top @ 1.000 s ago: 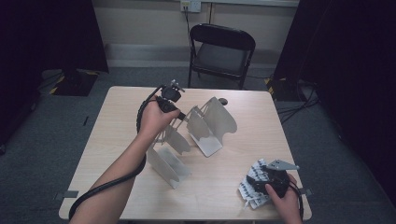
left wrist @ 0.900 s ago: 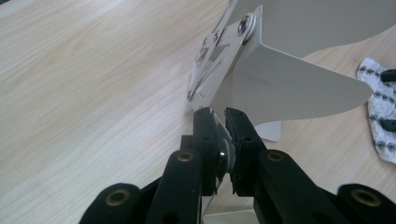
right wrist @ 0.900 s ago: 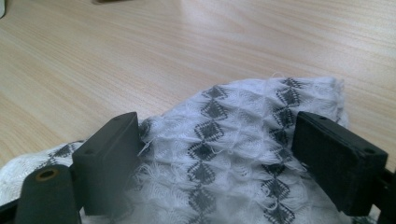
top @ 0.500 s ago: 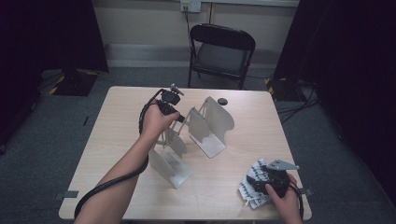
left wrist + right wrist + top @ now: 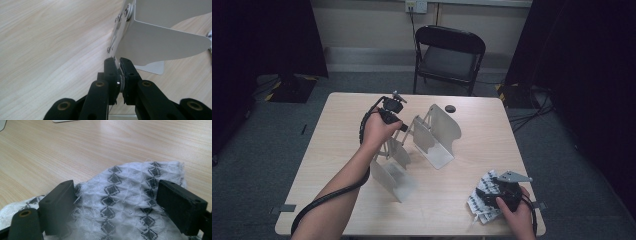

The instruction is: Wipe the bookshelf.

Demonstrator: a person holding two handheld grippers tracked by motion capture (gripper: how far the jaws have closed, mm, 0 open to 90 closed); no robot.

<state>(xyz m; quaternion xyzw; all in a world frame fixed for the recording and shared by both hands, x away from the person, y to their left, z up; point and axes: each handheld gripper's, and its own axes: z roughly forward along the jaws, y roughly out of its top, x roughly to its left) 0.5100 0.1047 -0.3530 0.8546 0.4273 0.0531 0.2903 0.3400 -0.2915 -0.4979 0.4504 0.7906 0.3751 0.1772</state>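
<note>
The left gripper's fingers (image 5: 119, 72) are closed down to a sliver on a thin metal link (image 5: 118, 65) of a folding metal rack (image 5: 432, 135), the strip being pinched edge-on between the two black pads in the left gripper view. From that pinch the link is seen to run up toward one o'clock, where it is riveted to a bent grey panel (image 5: 160, 47) of the rack. In the high view the left gripper (image 5: 393, 113) is held above the middle of the counter (image 5: 337, 130), with the rack's two upright panels spread from it: one toward three o'clock, the other toward six o'clock. The rack's long axis is judged to lie from ten o'clock to four o'clock across the counter, so any folding or opening would be driven along that line from the held link.

The right gripper's fingers (image 5: 122, 202) are set wide apart, resting on a white cloth with dark diamond patterning (image 5: 125, 200); a bulge of the cloth lies between them, though whether it is actually squeezed cannot be told. That cloth (image 5: 481, 196) is found near the counter's five o'clock corner under the right gripper (image 5: 507, 192), well apart from the rack. The left hand is clearly the nearer to the rack.
</note>
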